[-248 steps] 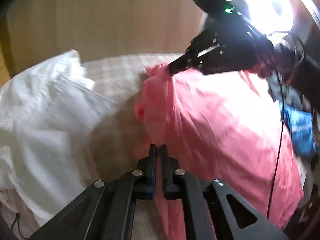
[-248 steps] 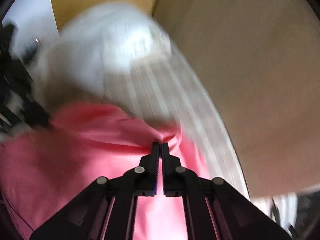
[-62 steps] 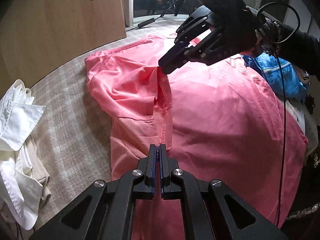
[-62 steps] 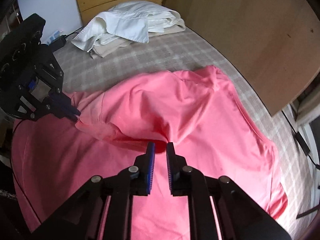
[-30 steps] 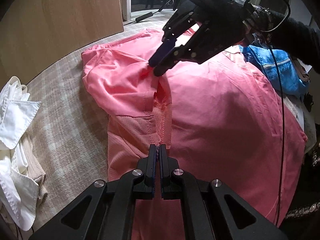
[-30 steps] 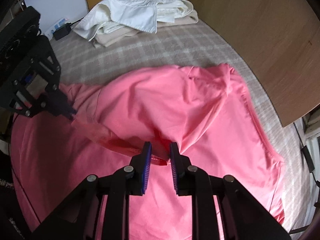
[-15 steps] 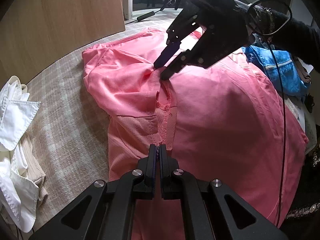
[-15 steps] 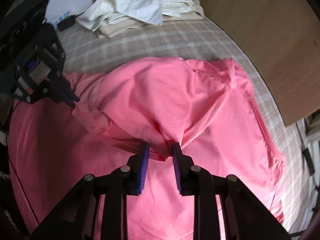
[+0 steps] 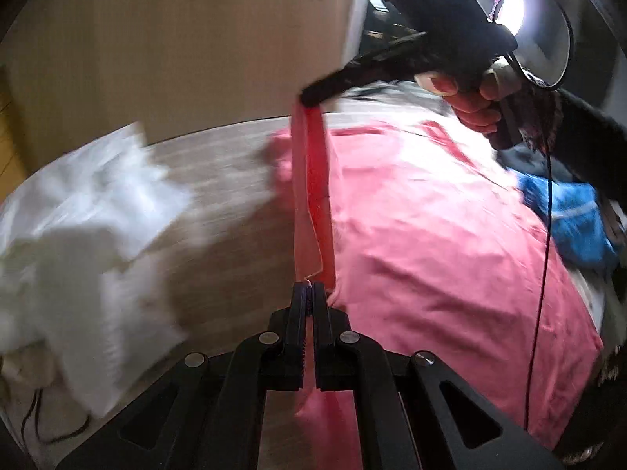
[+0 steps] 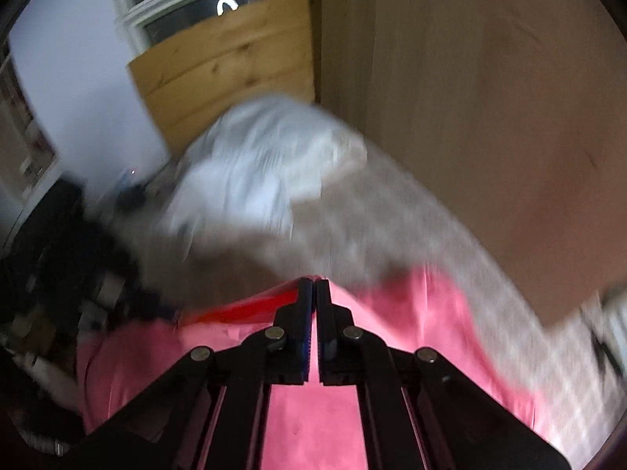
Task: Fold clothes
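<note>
- Pink cotton shirt [image 9: 431, 243] is lying across the checked beige bedspread [image 9: 219, 180], one edge stretching taut between both clamped grippers.
- Left gripper [image 9: 312, 288] is pinching one end; right gripper [image 10: 314, 286] the other.
- Only the left view is showing the hand [image 9: 470, 98].
- Blurred white laundry [image 10: 266, 156] is crowding the far side.

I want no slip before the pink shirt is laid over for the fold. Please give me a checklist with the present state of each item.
1. Left tongs shut on the pink shirt: ok.
2. Right tongs shut on the shirt edge: ok.
3. Edge stretched between both tongs: ok, a taut strip.
4. Rest of the shirt lying flat on the bed: cannot tell, picture blurred.
5. White clothes pile apart from the shirt: ok.
6. Black cable off the shirt: not ok, it hangs across it.
</note>
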Demonstrator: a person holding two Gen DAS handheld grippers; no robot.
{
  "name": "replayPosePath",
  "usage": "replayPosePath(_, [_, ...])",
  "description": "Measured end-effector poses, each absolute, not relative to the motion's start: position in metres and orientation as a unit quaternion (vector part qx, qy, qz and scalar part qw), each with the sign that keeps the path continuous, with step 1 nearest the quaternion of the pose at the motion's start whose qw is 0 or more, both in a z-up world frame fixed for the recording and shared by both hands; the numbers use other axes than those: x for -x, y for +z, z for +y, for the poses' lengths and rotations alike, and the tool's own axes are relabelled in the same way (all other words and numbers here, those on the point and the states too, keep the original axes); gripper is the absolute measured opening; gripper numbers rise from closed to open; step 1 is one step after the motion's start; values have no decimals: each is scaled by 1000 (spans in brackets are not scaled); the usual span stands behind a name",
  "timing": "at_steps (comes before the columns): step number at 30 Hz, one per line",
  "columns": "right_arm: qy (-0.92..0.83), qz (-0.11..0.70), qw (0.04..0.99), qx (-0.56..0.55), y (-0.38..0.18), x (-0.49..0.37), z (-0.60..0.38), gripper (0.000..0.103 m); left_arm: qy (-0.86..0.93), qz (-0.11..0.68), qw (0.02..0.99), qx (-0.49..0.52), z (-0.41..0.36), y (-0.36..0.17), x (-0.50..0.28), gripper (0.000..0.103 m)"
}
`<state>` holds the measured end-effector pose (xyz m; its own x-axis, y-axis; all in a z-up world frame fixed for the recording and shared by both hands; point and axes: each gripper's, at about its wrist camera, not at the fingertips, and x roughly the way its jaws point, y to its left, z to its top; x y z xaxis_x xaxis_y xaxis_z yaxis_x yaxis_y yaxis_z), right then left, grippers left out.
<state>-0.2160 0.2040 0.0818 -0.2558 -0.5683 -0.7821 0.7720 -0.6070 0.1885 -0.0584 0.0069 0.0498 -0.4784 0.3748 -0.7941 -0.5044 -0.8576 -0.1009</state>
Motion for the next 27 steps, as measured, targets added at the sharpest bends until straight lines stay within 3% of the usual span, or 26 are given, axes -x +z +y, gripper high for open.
replayPosePath(7, [-771,120,405,-477,49,273,114,11,872,75,165,456,-18,35,71,5])
replayPosePath(9, [-776,92,413,-469,61,273,134,27,877,71,171,443,-18,44,70,5])
replayPosePath(10, [-779,105,407,-466,64,271,145,42,878,70,178,440,-18,47,71,5])
replayPosePath(11, [-780,125,400,-464,63,270,152,44,878,77,186,434,-13,50,72,6])
replayPosePath(14, [-769,161,392,-478,53,270,167,44,872,90,199,438,-3,48,84,15])
replayPosePath(23, [-708,257,471,-459,12,248,102,42,858,91,176,473,4,19,103,15])
replayPosePath(24, [-701,265,477,-459,6,246,95,35,858,90,175,474,3,19,103,15])
replayPosePath(26, [-700,267,488,-448,5,245,86,2,860,90,173,472,2,19,103,15])
replayPosePath(27, [-702,248,489,-454,6,250,83,2,862,91,169,468,1,20,103,15])
